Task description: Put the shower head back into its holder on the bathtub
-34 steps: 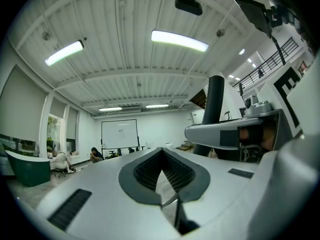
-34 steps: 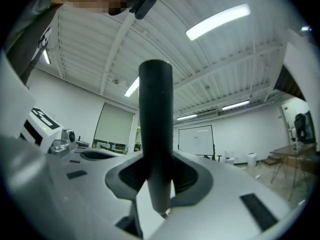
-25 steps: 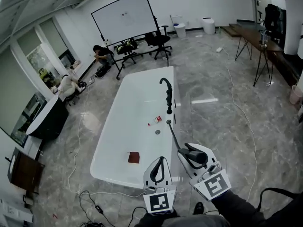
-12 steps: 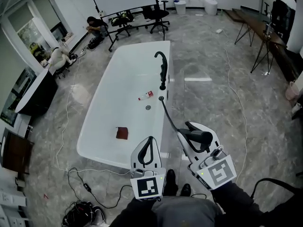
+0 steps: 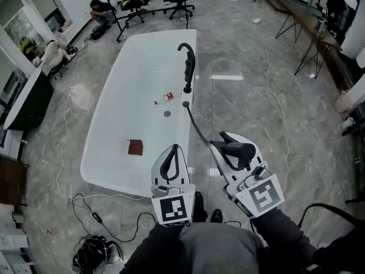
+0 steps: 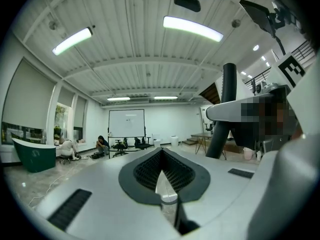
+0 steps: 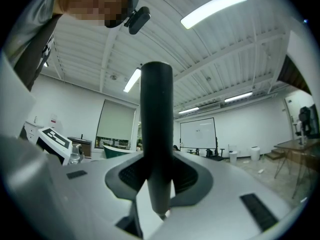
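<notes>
Dark-red square (image 5: 136,148), small bottle (image 5: 163,99)

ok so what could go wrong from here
The hose runs from the bathtub rim to the shower head clamped in the right gripper; it could snag or tug the head loose.
Loose cables lie on the floor near the person's shoes: a trip hazard.
The black faucet stands on that rim and could get knocked.

The right gripper (image 5: 224,144) clamps the black shower head (image 5: 236,150) beside the white bathtub (image 5: 142,73), off its near right corner; the left gripper (image 5: 173,149), jaws together, hangs over that corner
</notes>
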`<state>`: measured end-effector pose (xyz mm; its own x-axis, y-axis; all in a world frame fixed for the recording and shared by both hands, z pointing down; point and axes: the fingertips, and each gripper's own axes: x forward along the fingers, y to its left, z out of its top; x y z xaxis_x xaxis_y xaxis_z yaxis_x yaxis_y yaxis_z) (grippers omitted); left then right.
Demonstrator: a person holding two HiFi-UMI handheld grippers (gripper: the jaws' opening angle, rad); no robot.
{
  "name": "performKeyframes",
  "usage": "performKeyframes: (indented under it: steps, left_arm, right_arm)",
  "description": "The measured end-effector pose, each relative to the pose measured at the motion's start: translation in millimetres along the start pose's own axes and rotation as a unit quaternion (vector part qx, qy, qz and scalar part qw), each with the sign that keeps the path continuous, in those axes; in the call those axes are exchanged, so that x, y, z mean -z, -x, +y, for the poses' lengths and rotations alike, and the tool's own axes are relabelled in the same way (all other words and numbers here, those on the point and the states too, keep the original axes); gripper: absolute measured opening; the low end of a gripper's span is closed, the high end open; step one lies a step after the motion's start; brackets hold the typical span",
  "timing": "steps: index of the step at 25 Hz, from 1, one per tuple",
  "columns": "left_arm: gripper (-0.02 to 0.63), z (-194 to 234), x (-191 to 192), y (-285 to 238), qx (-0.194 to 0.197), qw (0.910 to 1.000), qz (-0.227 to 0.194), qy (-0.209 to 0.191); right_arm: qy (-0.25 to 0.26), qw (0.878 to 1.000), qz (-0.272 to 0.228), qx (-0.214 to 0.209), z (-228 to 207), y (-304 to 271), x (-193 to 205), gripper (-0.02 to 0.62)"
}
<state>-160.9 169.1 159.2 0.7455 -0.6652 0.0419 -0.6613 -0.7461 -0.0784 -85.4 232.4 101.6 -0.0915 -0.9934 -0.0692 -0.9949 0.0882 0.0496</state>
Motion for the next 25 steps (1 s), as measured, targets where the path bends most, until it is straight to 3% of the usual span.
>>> performKeyframes:
  steps: [5,25]
  left_arm:
    - [0.002,-3,-7,-16,0.016,0.9997,-0.015,0.007]
    - [0.003,-4,-3,-65,0.064,0.9976,0.005,0.026]
  right_arm:
    - [0.003,1.000,0.002,-0.001,0,-15,-2,0.121]
    - [-0.012,1.000,0.022,0.002,-11,-63,12,0.121]
